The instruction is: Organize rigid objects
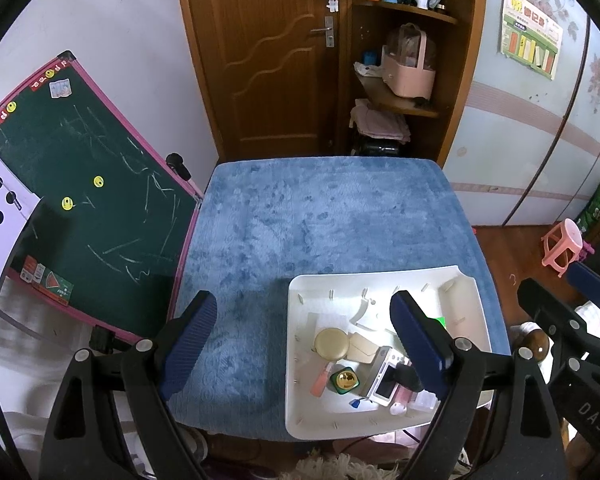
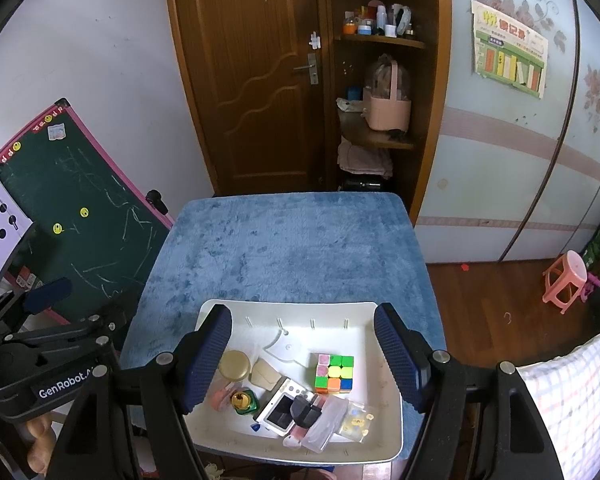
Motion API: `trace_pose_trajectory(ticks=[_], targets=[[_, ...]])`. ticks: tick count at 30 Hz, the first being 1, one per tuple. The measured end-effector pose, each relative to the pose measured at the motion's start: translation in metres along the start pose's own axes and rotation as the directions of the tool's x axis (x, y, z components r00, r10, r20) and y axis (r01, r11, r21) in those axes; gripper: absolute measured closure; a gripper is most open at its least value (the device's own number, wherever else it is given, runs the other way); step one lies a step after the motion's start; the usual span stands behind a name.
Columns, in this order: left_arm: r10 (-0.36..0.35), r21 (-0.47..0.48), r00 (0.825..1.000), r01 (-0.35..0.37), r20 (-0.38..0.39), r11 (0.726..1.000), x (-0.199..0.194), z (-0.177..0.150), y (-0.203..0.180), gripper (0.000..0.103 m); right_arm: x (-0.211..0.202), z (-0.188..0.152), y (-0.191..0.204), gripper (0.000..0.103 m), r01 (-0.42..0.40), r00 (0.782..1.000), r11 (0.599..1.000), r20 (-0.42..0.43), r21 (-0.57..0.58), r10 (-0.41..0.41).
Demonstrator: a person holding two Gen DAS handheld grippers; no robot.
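Note:
A white tray [image 2: 284, 310] rests on the near right part of a blue plush table top [image 2: 292, 248]. In it lie a colour cube [image 2: 334, 373], a gold-lidded jar [image 2: 234, 365], a beige card [image 2: 265, 373], a small white handheld device [image 2: 282, 407], a green and gold bottle [image 2: 244, 400], a black plug [image 2: 305, 410] and clear plastic cases [image 2: 326, 426]. My right gripper [image 2: 302, 360] hovers open above these items, holding nothing. My left gripper [image 1: 306, 344] stands open over the tray's [image 1: 300, 420] left edge, empty, its right finger above the device [image 1: 382, 376] and jar [image 1: 332, 343].
A green chalkboard [image 1: 84, 200] with a pink frame leans left of the table. Behind the table stand a wooden door [image 1: 268, 60] and a corner shelf [image 1: 408, 16] with a pink basket [image 1: 408, 72]. A pink stool [image 2: 566, 280] stands on the wooden floor at right.

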State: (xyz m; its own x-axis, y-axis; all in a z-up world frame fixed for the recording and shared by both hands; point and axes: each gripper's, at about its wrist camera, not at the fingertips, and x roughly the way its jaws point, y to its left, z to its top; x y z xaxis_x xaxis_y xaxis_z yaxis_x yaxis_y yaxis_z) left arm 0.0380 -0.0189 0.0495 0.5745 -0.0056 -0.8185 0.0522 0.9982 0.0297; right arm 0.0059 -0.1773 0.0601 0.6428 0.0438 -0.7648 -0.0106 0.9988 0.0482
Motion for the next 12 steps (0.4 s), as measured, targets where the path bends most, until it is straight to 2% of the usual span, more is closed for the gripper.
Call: trace_pose_trajectory(ticks=[12], targets=[[-0.001, 0.001, 1.000, 0.001, -0.010, 1.000, 0.0072, -0.0008, 0.0031, 0.013, 0.0038, 0.0018, -0.0002, 0.029, 0.000, 1.000, 1.000, -0.002, 0.011, 0.000]])
